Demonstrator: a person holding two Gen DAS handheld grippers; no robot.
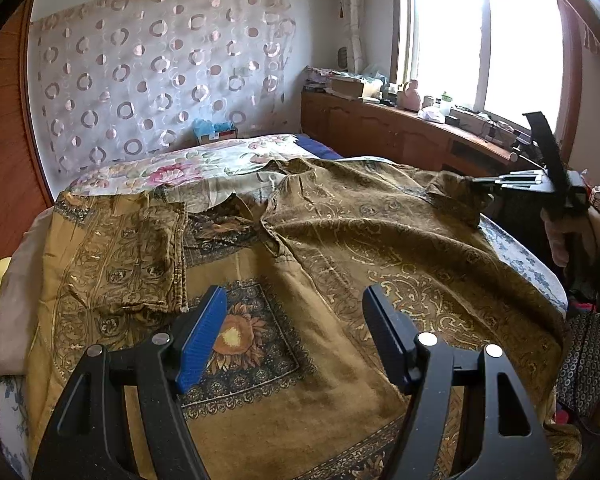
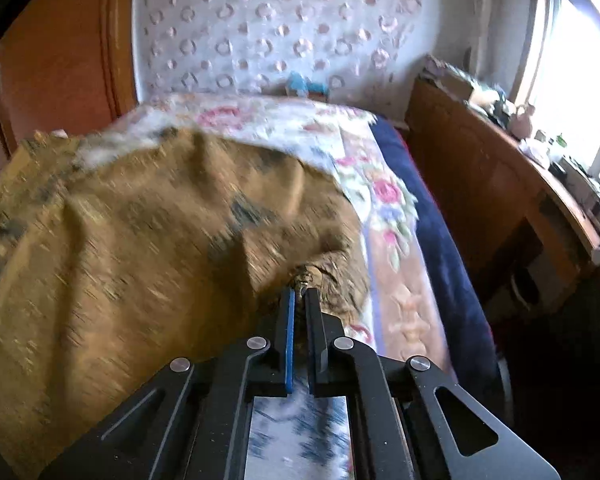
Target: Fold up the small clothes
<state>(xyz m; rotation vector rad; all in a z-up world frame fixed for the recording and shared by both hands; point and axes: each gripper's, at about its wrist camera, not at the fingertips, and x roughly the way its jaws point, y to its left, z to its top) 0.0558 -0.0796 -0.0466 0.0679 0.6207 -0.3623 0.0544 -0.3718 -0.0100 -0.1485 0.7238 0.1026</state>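
The left gripper (image 1: 294, 316) hangs over the shirt (image 1: 300, 264) with its fingers wide apart and nothing between them; the blue pad (image 1: 204, 336) of one finger faces inward, and a printed sunflower square (image 1: 244, 340) on the cloth lies just ahead of and between the two fingers; beyond the left finger a folded sleeve (image 1: 140, 256) rests flat on the shirt body. The shirt, golden-brown with dark ornamental print, is spread across the bed (image 1: 172, 168), whose floral cover shows past the fingertips. The right gripper (image 2: 299, 294) is clamped on a bunched bit of the shirt (image 2: 140, 240), its fingers drawn nearly together with the cloth pinched at the tips; from there the fabric spreads away ahead and to the left of the fingers, blurred in the right wrist view; the floral cover (image 2: 384, 200) runs along the right of the fingers. In the left wrist view the right gripper (image 1: 476, 182) shows far ahead to the right, gripping the shirt's far edge. A wooden cabinet (image 1: 380, 128) stands beyond, under a window (image 1: 480, 40).
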